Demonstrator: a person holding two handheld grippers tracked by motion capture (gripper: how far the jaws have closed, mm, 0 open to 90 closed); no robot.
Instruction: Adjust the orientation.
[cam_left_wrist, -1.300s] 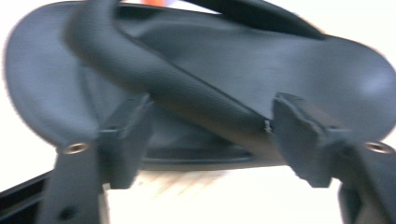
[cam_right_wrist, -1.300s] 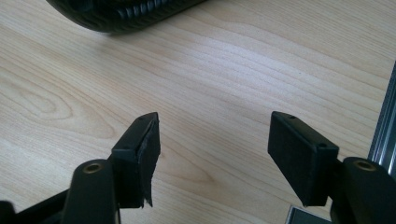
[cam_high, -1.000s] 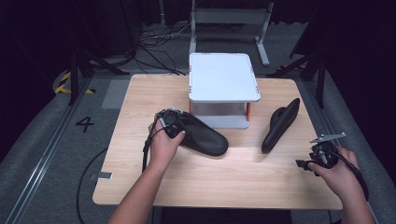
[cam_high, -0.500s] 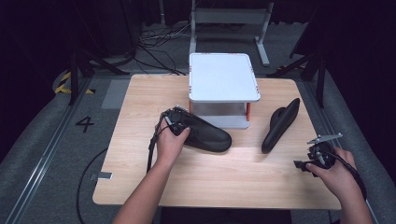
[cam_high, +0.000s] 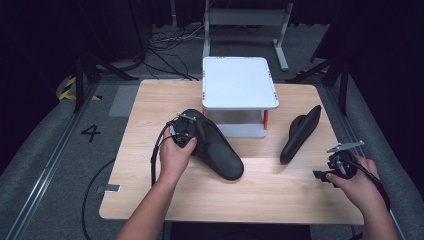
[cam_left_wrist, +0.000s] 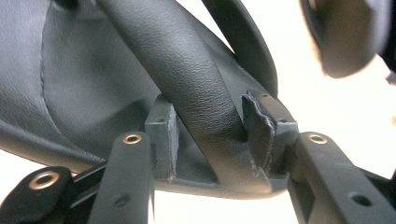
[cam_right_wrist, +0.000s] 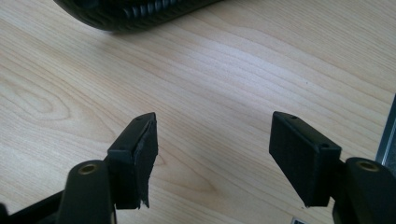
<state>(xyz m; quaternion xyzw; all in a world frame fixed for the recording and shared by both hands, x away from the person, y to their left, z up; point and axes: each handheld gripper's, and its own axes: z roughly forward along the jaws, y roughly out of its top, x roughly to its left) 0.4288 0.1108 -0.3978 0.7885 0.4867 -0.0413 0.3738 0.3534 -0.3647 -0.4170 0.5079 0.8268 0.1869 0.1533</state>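
A black sandal (cam_high: 215, 145) lies near the table's middle, its toe pointing to the front right. My left gripper (cam_high: 186, 131) sits at its heel end, shut on the sandal's black leather strap (cam_left_wrist: 205, 112), which runs between the two pads (cam_left_wrist: 164, 137). A second black sandal (cam_high: 300, 132) rests on its side at the right of the table, and its ribbed sole (cam_right_wrist: 135, 11) lies beyond my right gripper's jaws. My right gripper (cam_high: 322, 175) hovers open over bare wood near the front right corner, with nothing between its fingers (cam_right_wrist: 140, 154).
A white two-tier stand (cam_high: 240, 85) with red posts stands at the back middle of the wooden table (cam_high: 150, 115), just behind the first sandal. Cables and metal frame legs lie on the floor beyond. A cable (cam_high: 155, 160) trails from the left gripper.
My left gripper has moved the first sandal toward the right and slightly back, nearer the white stand. The right gripper has barely shifted.
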